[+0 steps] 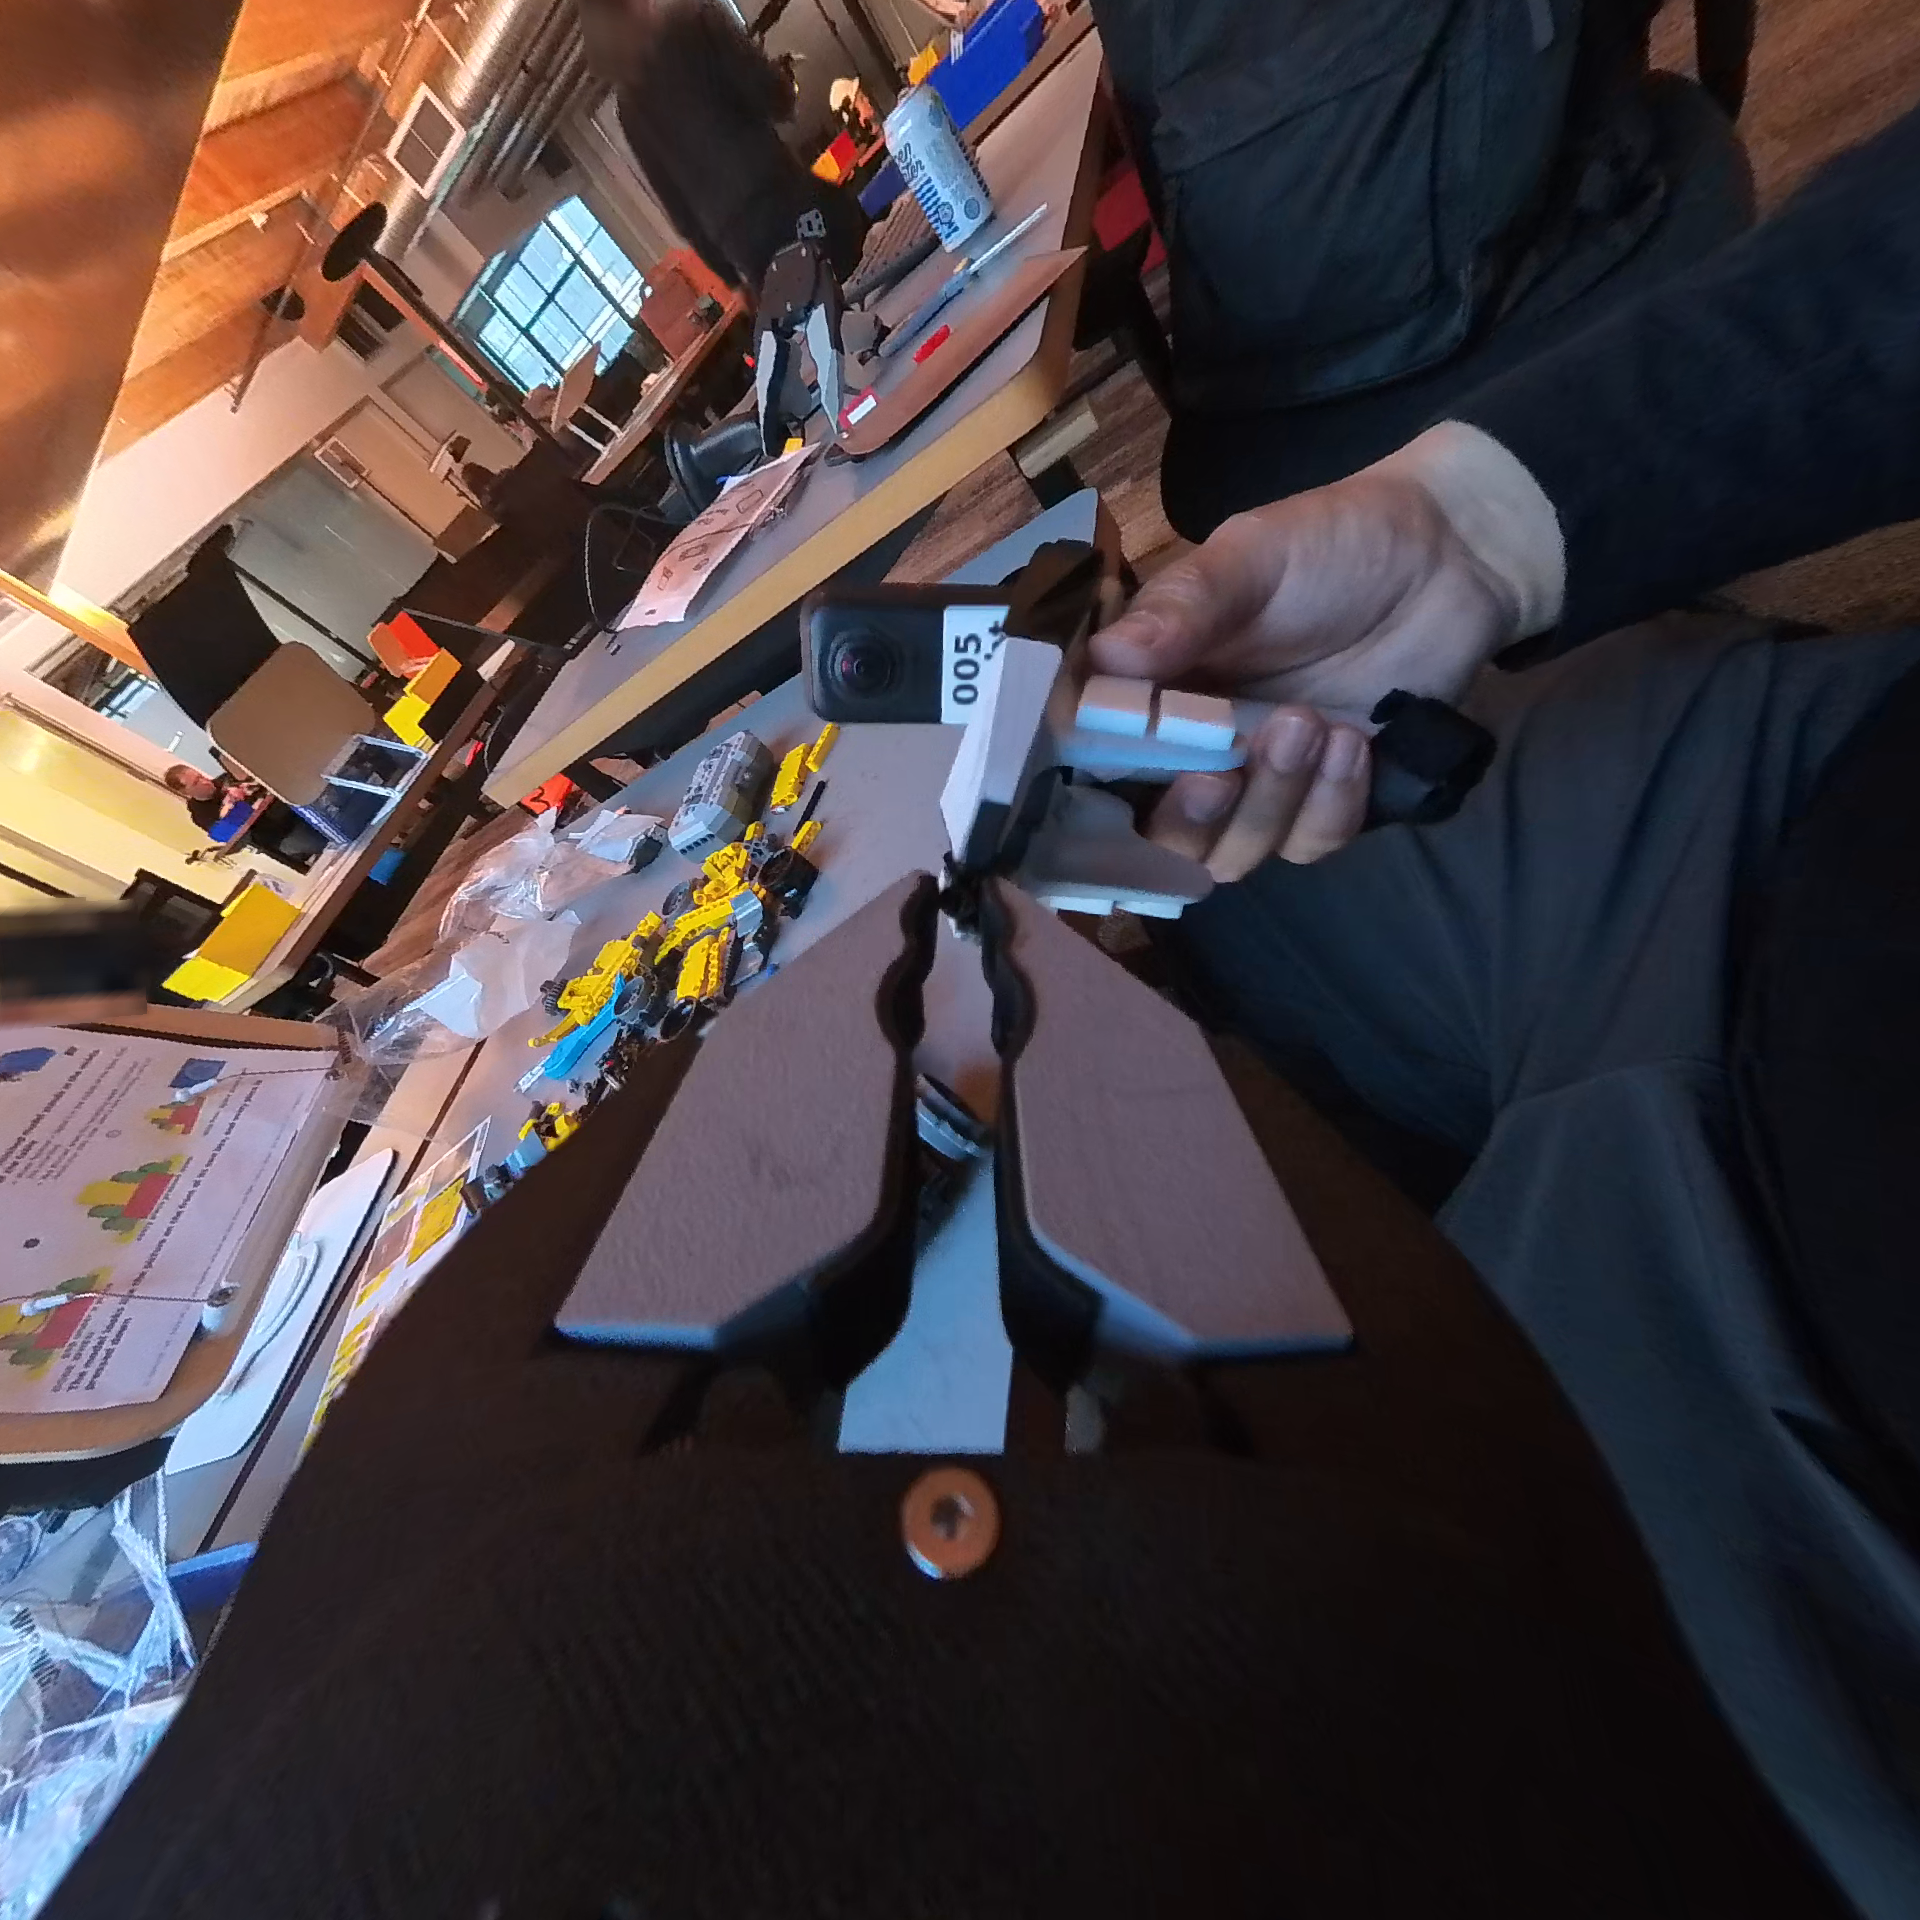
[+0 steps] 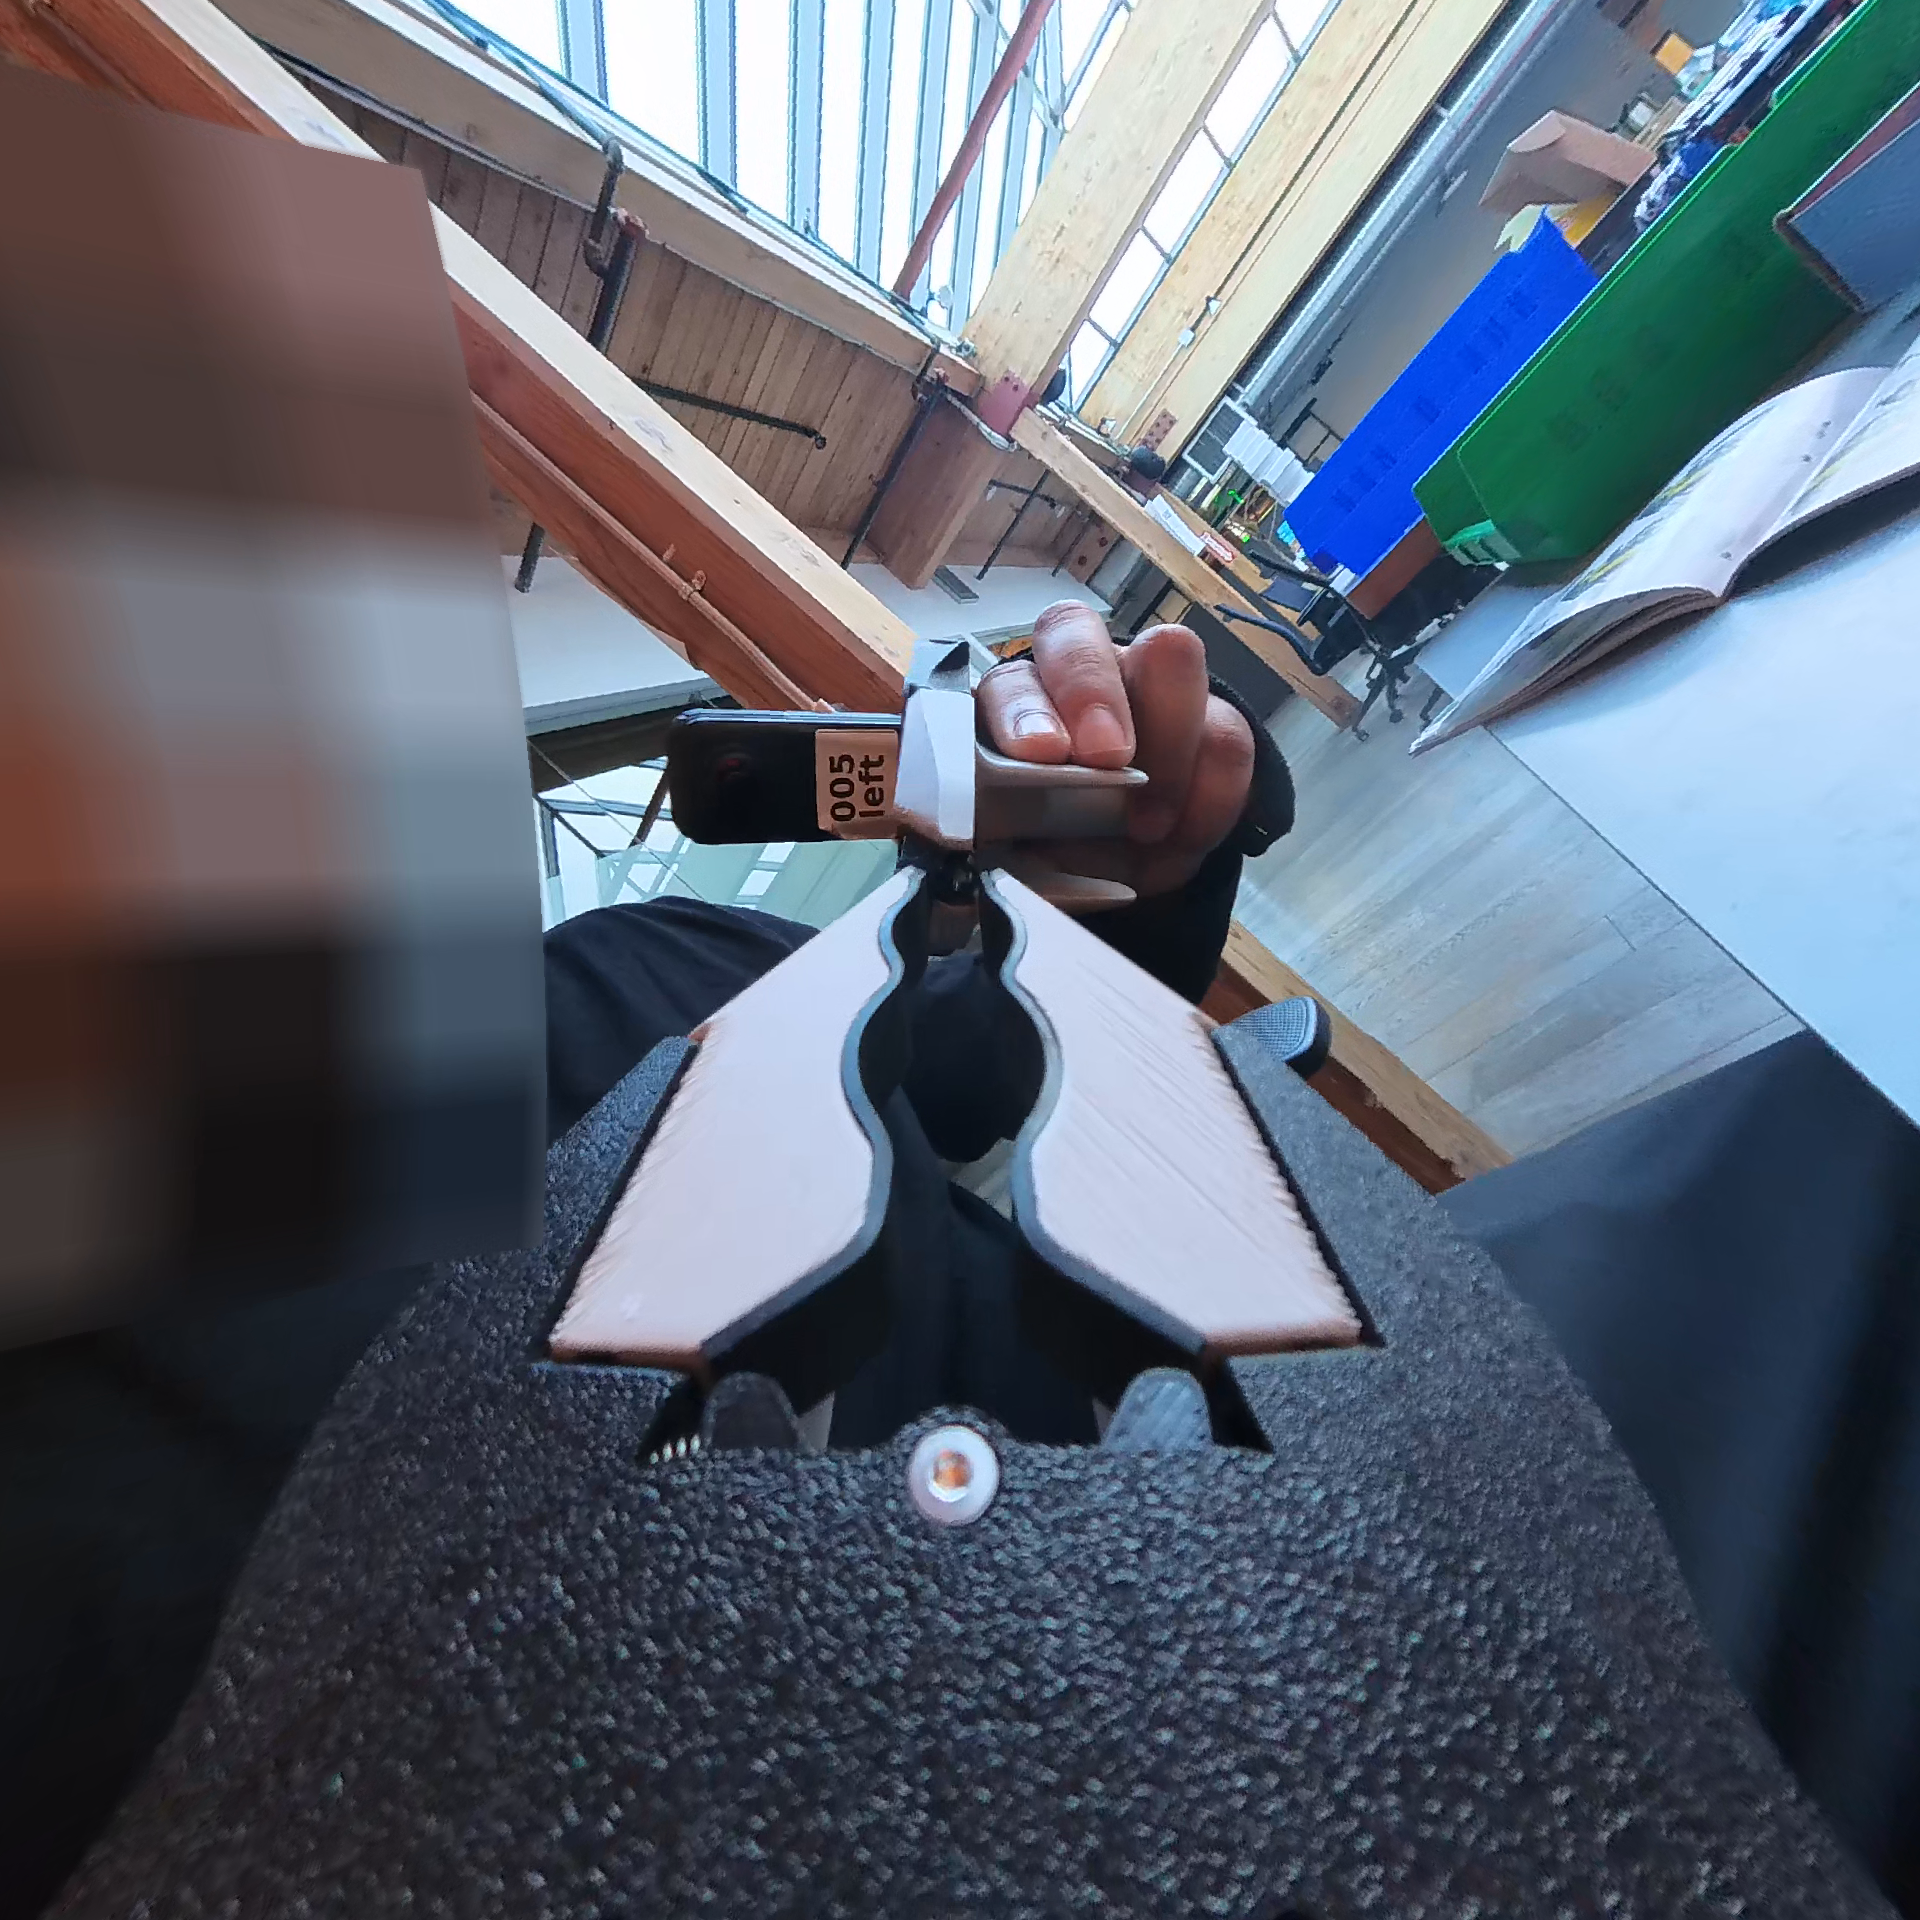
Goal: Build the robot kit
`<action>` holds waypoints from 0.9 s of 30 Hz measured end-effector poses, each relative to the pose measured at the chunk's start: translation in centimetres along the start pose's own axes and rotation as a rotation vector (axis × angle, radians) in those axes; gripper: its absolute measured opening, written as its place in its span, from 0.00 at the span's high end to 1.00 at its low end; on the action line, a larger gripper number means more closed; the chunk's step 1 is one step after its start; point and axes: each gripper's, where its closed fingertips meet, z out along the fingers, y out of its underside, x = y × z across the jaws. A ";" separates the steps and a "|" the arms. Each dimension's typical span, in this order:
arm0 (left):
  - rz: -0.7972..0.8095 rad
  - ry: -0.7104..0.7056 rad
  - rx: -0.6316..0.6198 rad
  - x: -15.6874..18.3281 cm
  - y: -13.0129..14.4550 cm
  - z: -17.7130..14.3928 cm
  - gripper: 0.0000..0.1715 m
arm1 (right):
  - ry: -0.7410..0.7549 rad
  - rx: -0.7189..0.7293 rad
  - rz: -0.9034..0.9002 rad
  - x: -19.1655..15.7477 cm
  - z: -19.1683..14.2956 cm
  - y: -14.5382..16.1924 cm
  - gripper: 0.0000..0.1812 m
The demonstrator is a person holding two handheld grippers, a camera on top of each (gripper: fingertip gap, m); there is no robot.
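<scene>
Tip to tip, left gripper (image 1: 961,899) and right gripper (image 2: 948,883), both nearly closed, empty.

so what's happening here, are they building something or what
A seated person holds a hand-held gripper in each hand, tips meeting nose to nose in the air. The left hand-held gripper and right hand-held gripper both look nearly shut, and neither holds anything. Behind them, loose yellow and grey plastic building pieces lie on the grey table, beside crumpled clear plastic bags and a printed instruction sheet.
</scene>
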 end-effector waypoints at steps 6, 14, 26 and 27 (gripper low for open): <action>-0.007 0.001 -0.009 0.1 0.4 0.1 0.97 | 0.047 -0.002 -0.026 0.5 -0.2 0.0 0.95; 0.001 0.009 -0.004 0.4 0.4 0.3 0.97 | 0.084 -0.010 -0.075 0.6 -0.5 0.1 0.95; -0.013 0.008 0.002 0.4 0.6 1.0 0.97 | 0.154 -0.006 -0.180 0.5 -1.2 -0.1 0.96; -0.011 0.010 0.002 0.5 0.6 1.0 0.97 | 0.151 -0.005 -0.175 0.5 -1.2 -0.1 0.96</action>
